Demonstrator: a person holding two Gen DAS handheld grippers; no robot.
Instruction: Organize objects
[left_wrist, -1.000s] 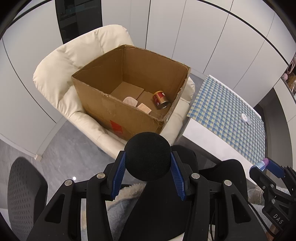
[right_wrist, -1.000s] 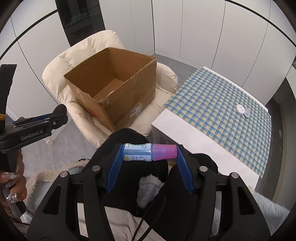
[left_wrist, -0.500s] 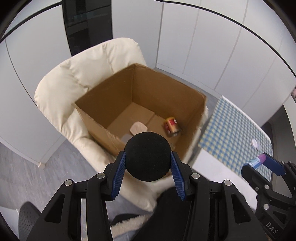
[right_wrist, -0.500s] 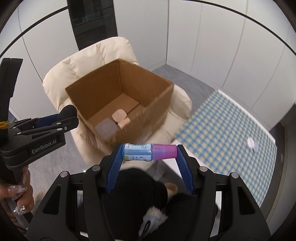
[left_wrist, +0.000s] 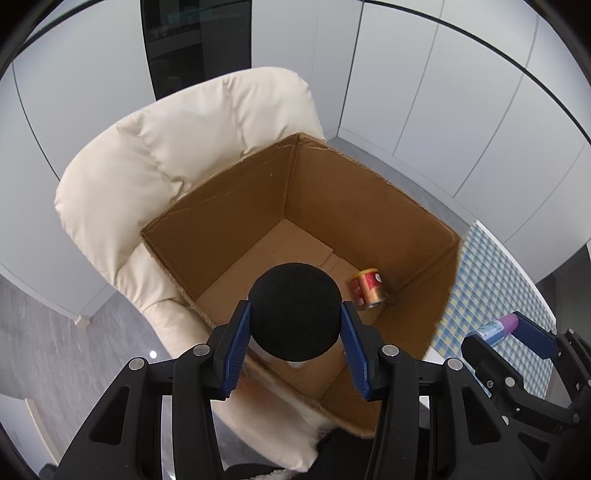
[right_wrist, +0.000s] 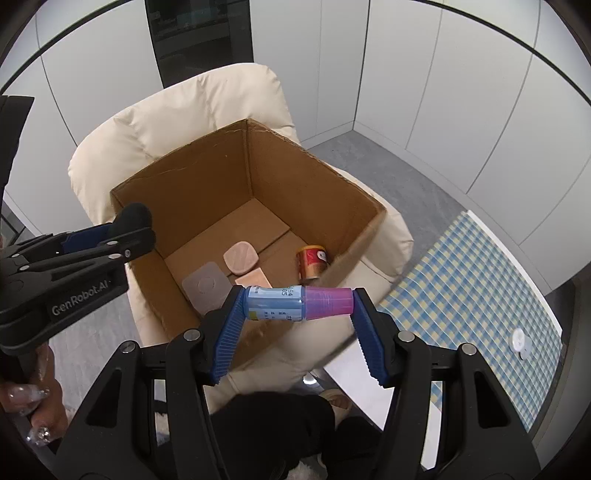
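black foam ball (left_wrist: 294, 311) between the jaws hides part of the box floor (left_wrist: 236, 280).

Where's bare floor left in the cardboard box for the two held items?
Bare: the far half of the cardboard box floor, toward the back corner. Crowded: the near floor, with the translucent lid, two pink sponges and the red can by the right wall.

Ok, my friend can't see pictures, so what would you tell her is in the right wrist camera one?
The right gripper holds a small blue bottle with a pink cap sideways between its blue pads, above an open cardboard box sitting on a cream armchair. Inside the box are a red and gold can and some flat pads. The left gripper, holding a black foam ball, is at the left.
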